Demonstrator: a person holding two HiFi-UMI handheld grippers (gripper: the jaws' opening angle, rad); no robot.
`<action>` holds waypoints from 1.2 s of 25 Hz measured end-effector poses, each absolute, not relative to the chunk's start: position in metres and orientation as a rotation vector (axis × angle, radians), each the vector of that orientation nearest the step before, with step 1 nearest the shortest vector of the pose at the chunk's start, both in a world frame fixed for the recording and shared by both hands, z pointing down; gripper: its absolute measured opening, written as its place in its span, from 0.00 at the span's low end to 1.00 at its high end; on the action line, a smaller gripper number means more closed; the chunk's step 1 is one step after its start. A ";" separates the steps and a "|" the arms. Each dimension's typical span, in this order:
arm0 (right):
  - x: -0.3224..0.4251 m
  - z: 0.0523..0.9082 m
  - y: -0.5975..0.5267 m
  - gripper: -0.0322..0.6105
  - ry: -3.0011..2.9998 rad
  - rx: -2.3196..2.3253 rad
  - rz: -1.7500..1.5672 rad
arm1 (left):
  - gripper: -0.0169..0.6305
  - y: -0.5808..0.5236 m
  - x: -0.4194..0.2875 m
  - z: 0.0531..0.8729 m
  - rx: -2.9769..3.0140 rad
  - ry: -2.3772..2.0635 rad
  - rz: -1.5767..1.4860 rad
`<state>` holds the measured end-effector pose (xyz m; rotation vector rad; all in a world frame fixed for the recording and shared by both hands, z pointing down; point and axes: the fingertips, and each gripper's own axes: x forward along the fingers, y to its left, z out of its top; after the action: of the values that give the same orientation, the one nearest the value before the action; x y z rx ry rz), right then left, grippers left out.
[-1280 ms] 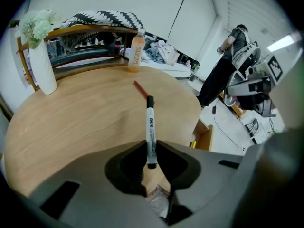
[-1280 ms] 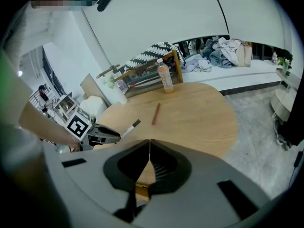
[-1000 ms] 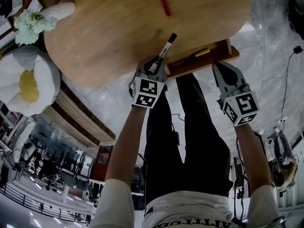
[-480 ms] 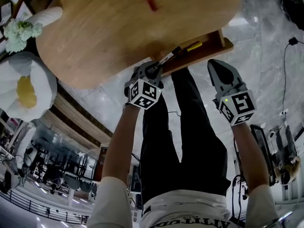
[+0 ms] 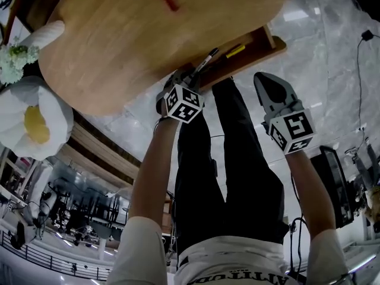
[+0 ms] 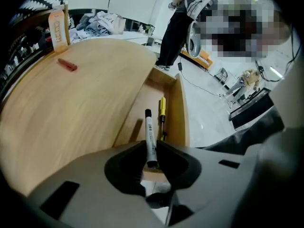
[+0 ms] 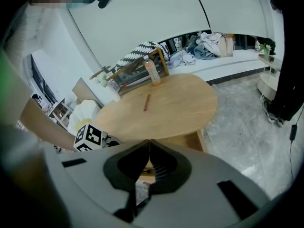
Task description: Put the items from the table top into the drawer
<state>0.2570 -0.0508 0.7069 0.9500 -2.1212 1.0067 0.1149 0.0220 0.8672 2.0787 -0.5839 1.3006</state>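
Observation:
My left gripper has a black-and-white marker between its jaws, which are opening while the pads still touch it. The marker hangs over the open wooden drawer, its cap pointing into it. In the head view the left gripper sits at the drawer's left end with the marker sticking up. A yellow pen lies inside the drawer. A red pen rests on the round wooden table. My right gripper is shut and empty, in front of the drawer's right end.
An orange carton and a bottle stand at the table's far edge. A white flower-shaped cushion sits left of the table. A person stands beyond the drawer. A black cable runs over the marble floor.
My left gripper has carried the marker from the table edge over the open drawer and tipped it downward. The right gripper has shifted slightly left, still shut.

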 end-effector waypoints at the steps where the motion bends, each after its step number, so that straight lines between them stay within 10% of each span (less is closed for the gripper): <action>1: 0.258 0.706 -0.051 0.08 -2.123 0.953 1.010 | 0.15 0.020 0.118 0.868 2.085 -0.581 1.308; 30: 0.186 0.668 -0.081 0.08 -2.195 0.793 0.846 | 0.07 -0.004 0.066 0.780 1.978 -0.979 0.951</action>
<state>0.1862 -0.0806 0.6679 0.7931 -2.1955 0.8462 0.0661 -0.0039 0.7800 1.9779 -0.9794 0.9508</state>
